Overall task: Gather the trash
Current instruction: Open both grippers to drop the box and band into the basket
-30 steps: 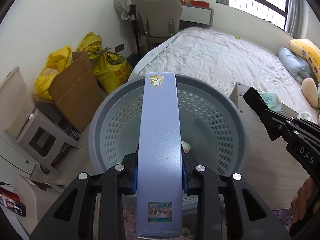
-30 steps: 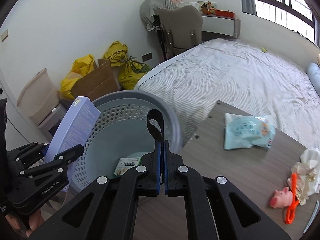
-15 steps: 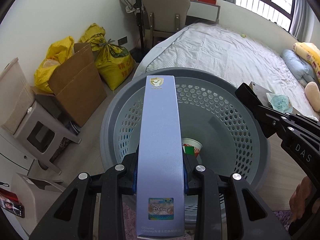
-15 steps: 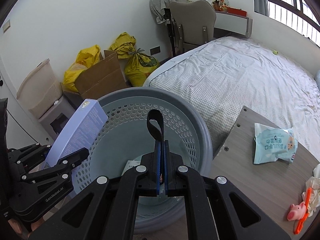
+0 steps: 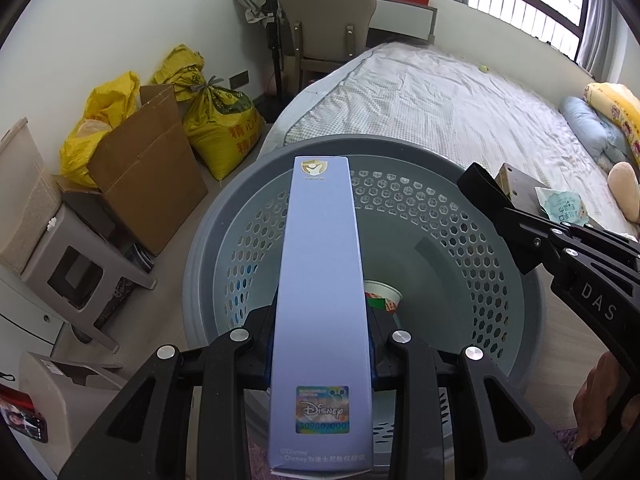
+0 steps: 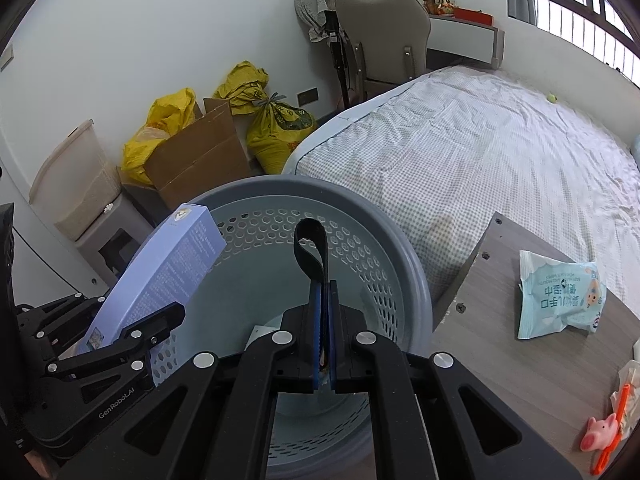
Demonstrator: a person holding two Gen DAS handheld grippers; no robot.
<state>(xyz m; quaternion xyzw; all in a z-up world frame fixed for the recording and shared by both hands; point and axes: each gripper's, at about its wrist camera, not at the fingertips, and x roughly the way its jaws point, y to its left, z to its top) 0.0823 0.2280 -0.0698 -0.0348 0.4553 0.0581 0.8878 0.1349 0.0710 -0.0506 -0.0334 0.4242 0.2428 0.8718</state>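
Two grippers: we hold both over the grey perforated basket (image 5: 460, 216), each angled down toward its inside.
Left gripper (image 5: 322, 340): clamped on a tall blue carton (image 5: 322, 280), pads pressing its two long sides.
Blue carton: it juts forward from our left jaws, its far end reaching over the basket's far rim; in the right wrist view it stands left of our right gripper (image 6: 325, 340).
Right gripper: jaws pinched together on a black strap loop (image 6: 310, 248), which sticks up ahead of the fingertips, above the basket's opening.
Basket contents: a paper cup (image 5: 384, 294) lies on the bottom, just right of the carton beyond our left fingers.
Table (image 6: 520, 360): to the right of our right gripper, bearing a pale blue wipes packet (image 6: 560, 296), well apart from the jaws.
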